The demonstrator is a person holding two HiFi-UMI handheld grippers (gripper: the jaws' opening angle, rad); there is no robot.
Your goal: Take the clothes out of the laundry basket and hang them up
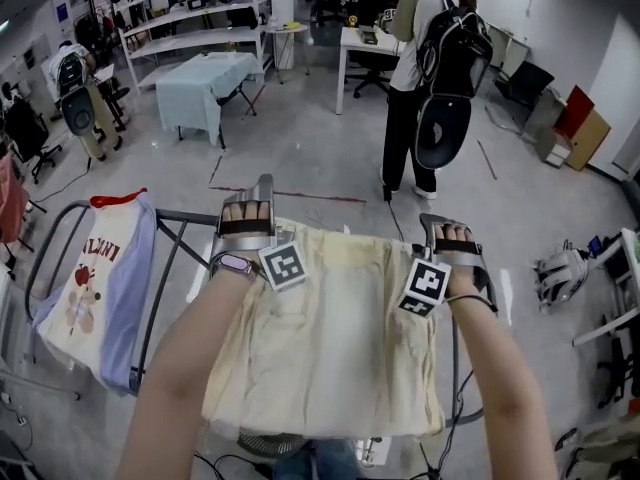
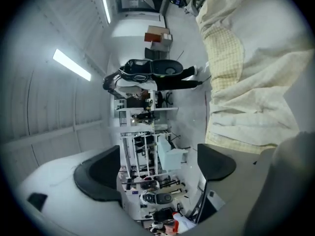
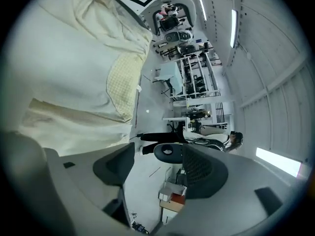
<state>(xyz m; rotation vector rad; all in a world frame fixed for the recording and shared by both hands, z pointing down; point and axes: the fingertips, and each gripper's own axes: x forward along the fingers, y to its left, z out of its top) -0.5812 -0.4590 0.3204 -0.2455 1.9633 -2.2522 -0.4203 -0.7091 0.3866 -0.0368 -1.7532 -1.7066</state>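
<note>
Tongs first, from the head view: left tongs [image 1: 258,190] and right tongs [image 1: 440,226] sit at the far edge of the cream garment [image 1: 330,338], which is draped over the drying rack [image 1: 185,216]. Their spread is unreadable there. Left gripper view: jaws apart and empty, cloth just beside them. Right gripper view: likewise. Unpinned, the cream garment could slide off if nudged.

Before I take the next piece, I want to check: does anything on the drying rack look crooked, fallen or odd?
Nothing stands out. The cream garment lies spread evenly over the rack, the printed white shirt hangs at its left, and the left hand-held gripper and right hand-held gripper are open and empty.
</note>
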